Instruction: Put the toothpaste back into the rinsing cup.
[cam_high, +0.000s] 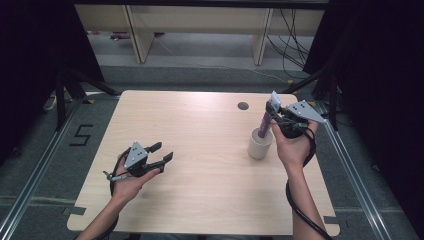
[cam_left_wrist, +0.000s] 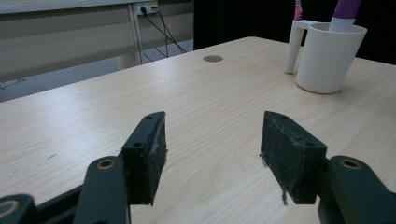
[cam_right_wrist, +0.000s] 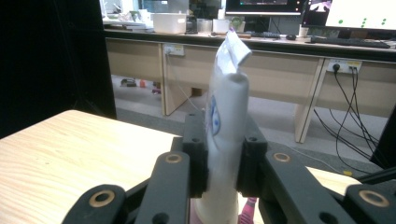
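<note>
A white cup (cam_high: 260, 143) stands on the right part of the wooden table (cam_high: 200, 150). A purple and white tube (cam_high: 265, 122) stands tilted in it, its crimped end up. My right gripper (cam_high: 274, 111) is shut on the tube's upper part; in the right gripper view the black pads (cam_right_wrist: 195, 154) press the tube (cam_right_wrist: 227, 112) from both sides. My left gripper (cam_high: 162, 151) rests low over the table's left part, open, with nothing between its jaws (cam_left_wrist: 212, 156). From there the cup (cam_left_wrist: 329, 58) with its handle and the tube (cam_left_wrist: 345, 11) stand far off at the right.
A round cable hole (cam_high: 243, 106) sits in the table near the far edge, left of the cup. A pink item (cam_right_wrist: 247, 210) shows beside the tube's foot. Desks, cables and black curtains lie beyond the table.
</note>
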